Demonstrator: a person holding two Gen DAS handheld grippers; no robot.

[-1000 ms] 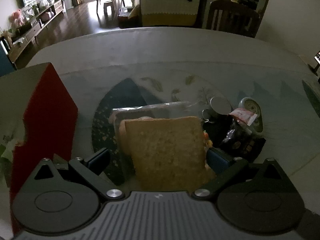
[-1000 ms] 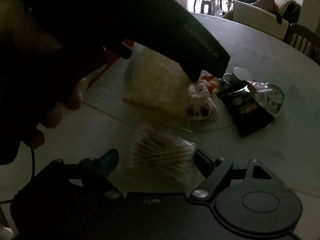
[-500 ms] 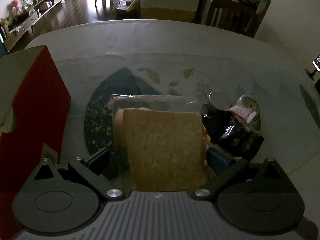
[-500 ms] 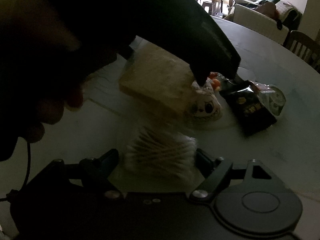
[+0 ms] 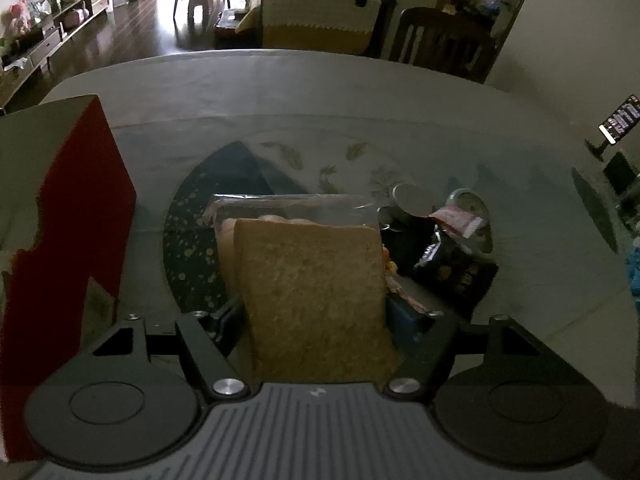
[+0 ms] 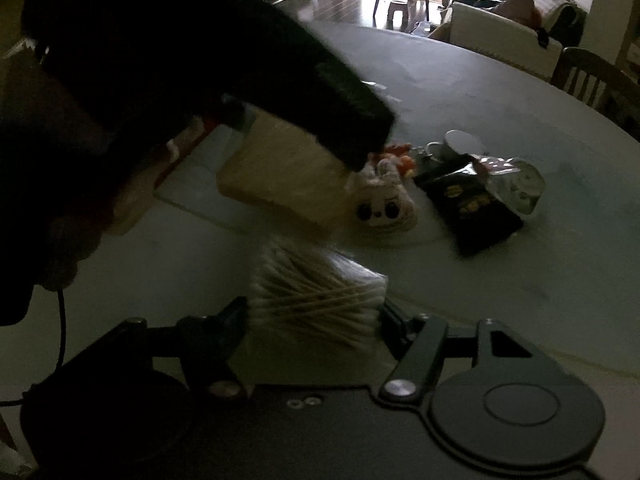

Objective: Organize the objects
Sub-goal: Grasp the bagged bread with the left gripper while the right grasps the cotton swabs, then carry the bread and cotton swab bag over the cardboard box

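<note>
Tan bread slice (image 5: 316,300), red box (image 5: 76,216), black gold-printed packet (image 6: 472,204), white swabs (image 6: 316,304)

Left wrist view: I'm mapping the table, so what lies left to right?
Tall red box → bagged brown bread slice held in left tool → black glossy snack packet → propped lit phone.

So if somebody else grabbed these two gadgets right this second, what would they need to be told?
Left hand-held gripper: shut on the bagged bread, held above the table.
Right hand-held gripper: shut on the pack of cotton swabs, off the table.
On the table: plush toy, black packet, small cup, red box at left.
Neither held item is set down yet; where each belongs isn't shown.
</note>
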